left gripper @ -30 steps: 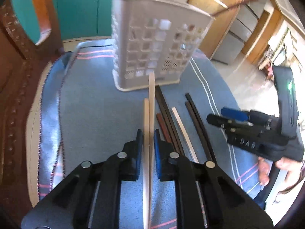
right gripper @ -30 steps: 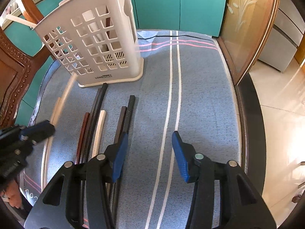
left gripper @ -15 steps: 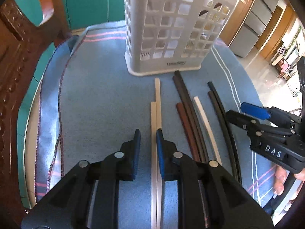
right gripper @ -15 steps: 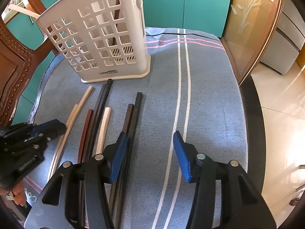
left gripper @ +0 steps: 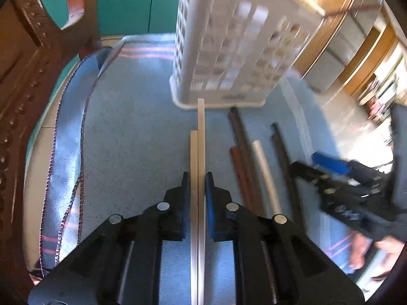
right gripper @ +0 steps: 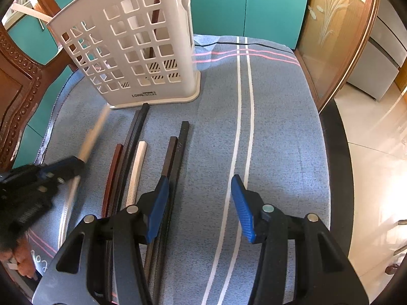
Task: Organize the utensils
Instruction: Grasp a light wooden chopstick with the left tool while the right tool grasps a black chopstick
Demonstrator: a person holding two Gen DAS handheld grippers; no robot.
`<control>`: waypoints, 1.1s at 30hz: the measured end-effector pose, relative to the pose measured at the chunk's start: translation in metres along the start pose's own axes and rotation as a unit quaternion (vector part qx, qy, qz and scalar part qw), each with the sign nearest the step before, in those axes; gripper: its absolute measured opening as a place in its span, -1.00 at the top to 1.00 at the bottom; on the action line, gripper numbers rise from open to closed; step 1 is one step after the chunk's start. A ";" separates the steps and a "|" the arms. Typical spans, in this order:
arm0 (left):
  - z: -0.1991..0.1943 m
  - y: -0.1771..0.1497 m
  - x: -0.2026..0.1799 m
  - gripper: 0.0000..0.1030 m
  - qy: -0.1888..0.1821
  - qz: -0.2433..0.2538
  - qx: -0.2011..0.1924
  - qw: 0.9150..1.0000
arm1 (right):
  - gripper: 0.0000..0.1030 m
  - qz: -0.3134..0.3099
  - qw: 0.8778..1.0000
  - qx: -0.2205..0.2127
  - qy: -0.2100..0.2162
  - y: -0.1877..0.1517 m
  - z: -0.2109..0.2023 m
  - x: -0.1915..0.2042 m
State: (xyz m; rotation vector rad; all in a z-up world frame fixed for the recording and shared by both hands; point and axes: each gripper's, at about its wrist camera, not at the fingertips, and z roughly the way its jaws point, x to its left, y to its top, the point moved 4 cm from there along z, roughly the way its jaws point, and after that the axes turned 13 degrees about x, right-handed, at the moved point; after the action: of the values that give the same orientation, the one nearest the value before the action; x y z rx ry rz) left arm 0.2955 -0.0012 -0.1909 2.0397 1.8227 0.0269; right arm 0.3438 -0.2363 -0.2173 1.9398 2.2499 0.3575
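A pair of pale chopsticks runs between the fingers of my left gripper, whose jaws are closing with the pads pressed on them. Their tips point at the foot of the white slotted utensil basket. In the right wrist view the same pale chopsticks are blurred, tips near the basket. My right gripper stands open above the cloth. Its left finger hangs over a dark chopstick pair. A white chopstick, a red-brown one and a long dark pair lie beside them.
A blue striped cloth covers the round table, whose dark edge curves at the right. A carved wooden chair stands close on the left. Several sticks stand inside the basket. Teal cabinets fill the back.
Half a second ago the pale chopsticks lay on the cloth between slightly parted left jaws. Now the jaws press on them and they blur in motion. The right gripper has stayed put.
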 end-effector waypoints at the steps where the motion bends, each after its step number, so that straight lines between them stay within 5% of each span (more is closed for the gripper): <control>1: -0.006 0.000 0.000 0.75 -0.016 -0.002 -0.007 1.000 | 0.02 0.000 1.000 -0.001 0.000 0.000 0.000 0.000; 5: -0.017 0.003 0.006 0.75 -0.028 -0.012 -0.024 0.999 | 0.02 -0.002 1.000 0.000 -0.001 0.001 0.000 0.002; 16: 0.010 0.004 0.018 0.74 0.080 -0.009 0.009 0.997 | -0.01 -0.007 1.000 0.002 -0.004 -0.003 0.002 0.008; 33: 0.019 0.013 0.012 0.56 0.115 0.006 0.008 0.993 | -0.01 -0.018 1.000 -0.020 -0.012 0.003 0.008 0.013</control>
State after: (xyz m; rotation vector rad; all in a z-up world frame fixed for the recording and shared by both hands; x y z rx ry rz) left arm 0.3151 0.0037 -0.2075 2.1342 1.9509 0.2616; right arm 0.3466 -0.2222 -0.2234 1.8718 2.2408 0.3701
